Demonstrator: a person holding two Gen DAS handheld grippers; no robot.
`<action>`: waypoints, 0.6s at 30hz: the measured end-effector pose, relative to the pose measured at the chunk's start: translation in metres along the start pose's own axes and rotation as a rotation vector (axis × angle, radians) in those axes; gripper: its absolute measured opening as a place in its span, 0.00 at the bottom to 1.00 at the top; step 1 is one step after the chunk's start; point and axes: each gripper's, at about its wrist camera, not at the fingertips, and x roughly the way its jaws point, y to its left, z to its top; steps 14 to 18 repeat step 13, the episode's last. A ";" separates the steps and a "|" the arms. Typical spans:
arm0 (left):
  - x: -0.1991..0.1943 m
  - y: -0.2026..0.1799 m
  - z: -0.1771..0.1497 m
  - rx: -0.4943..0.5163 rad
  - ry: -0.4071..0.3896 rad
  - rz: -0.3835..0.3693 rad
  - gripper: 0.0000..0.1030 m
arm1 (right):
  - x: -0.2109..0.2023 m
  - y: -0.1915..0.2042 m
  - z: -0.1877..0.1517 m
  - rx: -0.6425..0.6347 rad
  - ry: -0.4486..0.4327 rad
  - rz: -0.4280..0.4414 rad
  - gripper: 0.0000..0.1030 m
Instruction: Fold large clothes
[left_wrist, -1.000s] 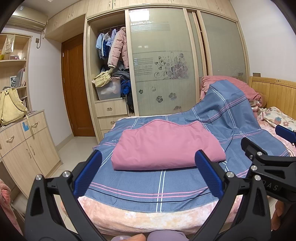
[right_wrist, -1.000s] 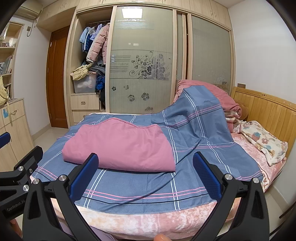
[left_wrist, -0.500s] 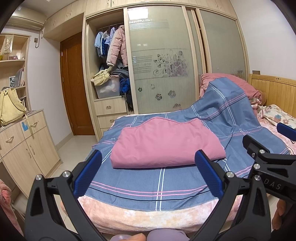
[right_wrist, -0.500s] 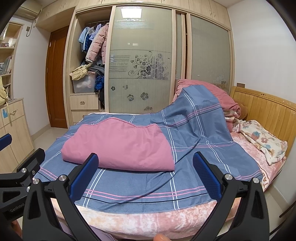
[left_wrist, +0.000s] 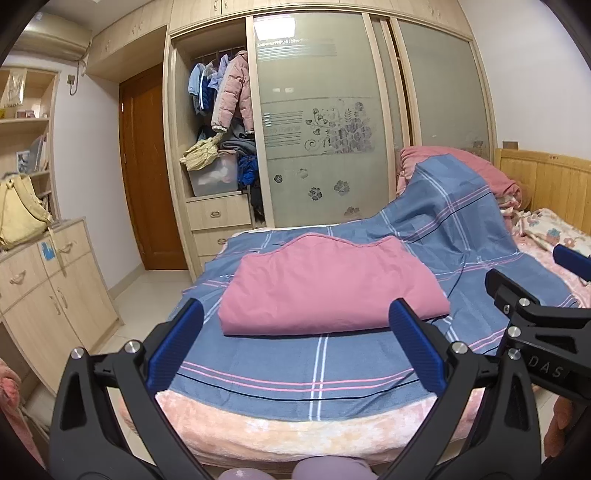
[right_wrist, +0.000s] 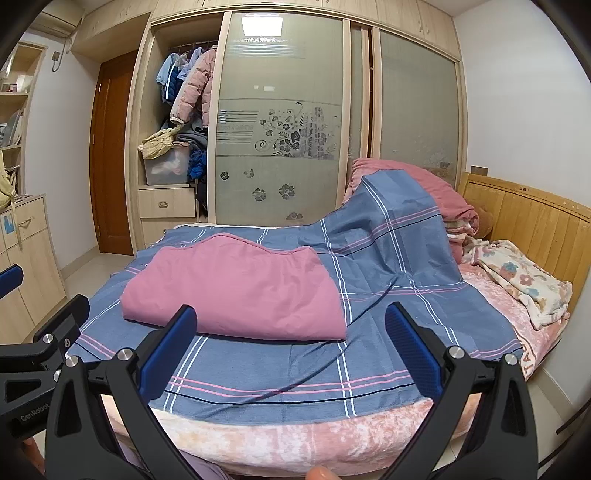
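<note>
Though creased, pink garment (left_wrist: 328, 284) folded, flat

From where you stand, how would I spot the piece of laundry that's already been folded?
Start at the bed in front of the sliding wardrobe, which is covered by a blue plaid sheet. On the sheet's flat part, toward the wardrobe's open end, lies the folded pink cloth. It is the only plain, neatly squared pink piece; the other pink bedding is heaped by the headboard.

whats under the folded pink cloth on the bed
The folded pink cloth lies on the blue plaid sheet, which spreads beyond it on all sides. A pink fuzzy blanket shows below the sheet's near edge. Whatever sits directly beneath the cloth is covered.
</note>
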 end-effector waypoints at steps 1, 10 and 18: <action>0.001 0.000 -0.001 -0.005 0.001 -0.006 0.98 | 0.000 0.000 0.000 0.001 0.002 0.001 0.99; 0.018 -0.003 -0.005 0.010 0.041 -0.022 0.98 | 0.017 0.002 -0.006 0.002 0.036 -0.004 0.99; 0.024 -0.007 -0.008 0.026 0.048 -0.024 0.98 | 0.026 0.002 -0.010 0.005 0.054 -0.005 0.99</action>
